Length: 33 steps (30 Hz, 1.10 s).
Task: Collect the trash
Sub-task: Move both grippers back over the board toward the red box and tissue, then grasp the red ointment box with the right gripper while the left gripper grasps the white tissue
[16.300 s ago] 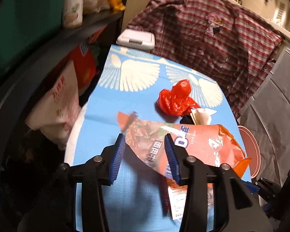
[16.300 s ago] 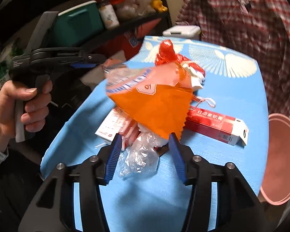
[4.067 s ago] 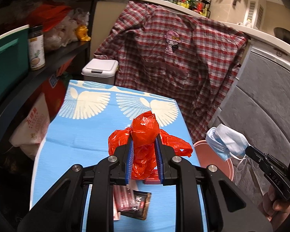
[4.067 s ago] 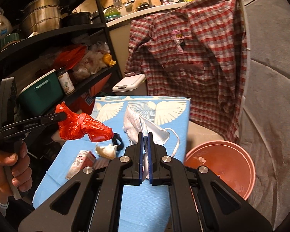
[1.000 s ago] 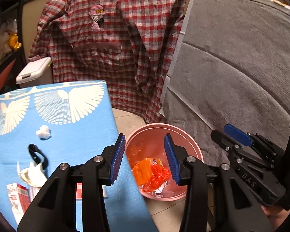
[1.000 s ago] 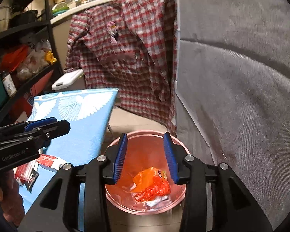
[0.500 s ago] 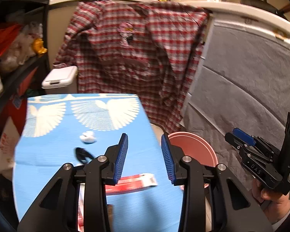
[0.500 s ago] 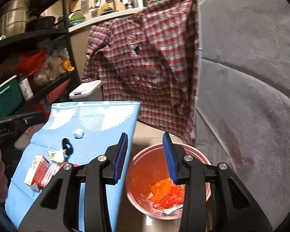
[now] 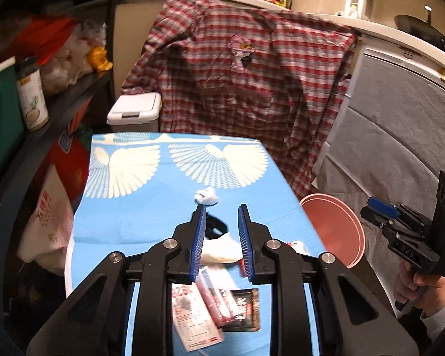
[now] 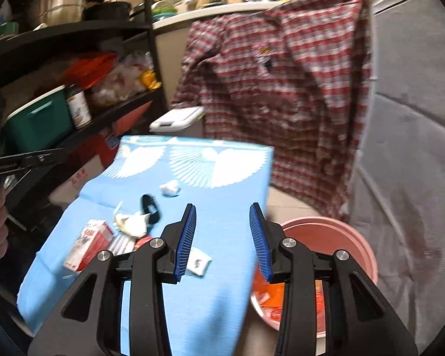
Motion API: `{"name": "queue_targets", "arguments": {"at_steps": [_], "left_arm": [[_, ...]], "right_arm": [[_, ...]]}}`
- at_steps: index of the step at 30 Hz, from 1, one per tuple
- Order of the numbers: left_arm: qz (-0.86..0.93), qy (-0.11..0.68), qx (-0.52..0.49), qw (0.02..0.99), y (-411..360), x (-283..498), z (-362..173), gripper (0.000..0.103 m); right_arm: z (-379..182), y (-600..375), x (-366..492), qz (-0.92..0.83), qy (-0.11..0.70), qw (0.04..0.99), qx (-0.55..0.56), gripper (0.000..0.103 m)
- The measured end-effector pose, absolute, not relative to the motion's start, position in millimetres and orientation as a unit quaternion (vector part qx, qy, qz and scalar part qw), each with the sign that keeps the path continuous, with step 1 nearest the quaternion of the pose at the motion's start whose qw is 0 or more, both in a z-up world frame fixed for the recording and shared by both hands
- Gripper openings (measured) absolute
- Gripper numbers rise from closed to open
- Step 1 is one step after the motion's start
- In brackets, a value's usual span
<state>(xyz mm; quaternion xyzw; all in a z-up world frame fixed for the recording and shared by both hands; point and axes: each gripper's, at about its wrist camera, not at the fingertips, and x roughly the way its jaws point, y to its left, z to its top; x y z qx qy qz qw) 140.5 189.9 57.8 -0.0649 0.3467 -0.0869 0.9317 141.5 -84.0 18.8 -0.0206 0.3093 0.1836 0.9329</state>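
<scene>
Trash lies on the blue cloth-covered table (image 9: 139, 207): a small white wad (image 9: 206, 197), a black loop (image 9: 216, 225), a crumpled white tissue (image 9: 222, 249), a red-and-white carton (image 9: 194, 320), a dark sachet (image 9: 241, 308). My left gripper (image 9: 221, 231) is open and empty, hovering over the tissue and loop. My right gripper (image 10: 222, 237) is open and empty above the table's right edge (image 10: 222, 290). The pink bin (image 10: 341, 243) on the floor holds orange and red trash (image 10: 270, 296). The wad (image 10: 169, 189), tissue (image 10: 133, 222) and carton (image 10: 87, 244) also show in the right wrist view.
A plaid shirt (image 9: 246, 89) hangs behind the table. A white lidded bin (image 9: 135, 109) stands at the far end. Black shelves (image 10: 74, 74) with a green box and jars run along the left. A grey padded surface (image 10: 400, 148) is at the right.
Both grippers have swung left from over the pink bin back to the table. The left gripper now sits lower and closer to the tissue and black loop. Both remain open and empty.
</scene>
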Motion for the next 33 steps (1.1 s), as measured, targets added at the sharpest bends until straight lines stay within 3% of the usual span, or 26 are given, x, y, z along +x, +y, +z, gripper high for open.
{"name": "queue_targets", "arguments": {"at_steps": [4, 22, 26, 33], "left_arm": [[-0.093, 0.370, -0.074, 0.921, 198, 151, 40, 0.022], [-0.109, 0.450, -0.096, 0.881, 202, 192, -28, 0.023], [-0.111, 0.468, -0.097, 0.871, 199, 198, -42, 0.041], [-0.113, 0.491, -0.095, 0.859, 193, 207, -60, 0.044]], "right_arm": [[5, -65, 147, 0.212, 0.329, 0.919, -0.039, 0.040], [-55, -12, 183, 0.284, 0.380, 0.873, -0.113, 0.065], [-67, -1, 186, 0.298, 0.389, 0.861, -0.135, 0.070], [-81, 8, 195, 0.315, 0.402, 0.846, -0.150, 0.071]]}}
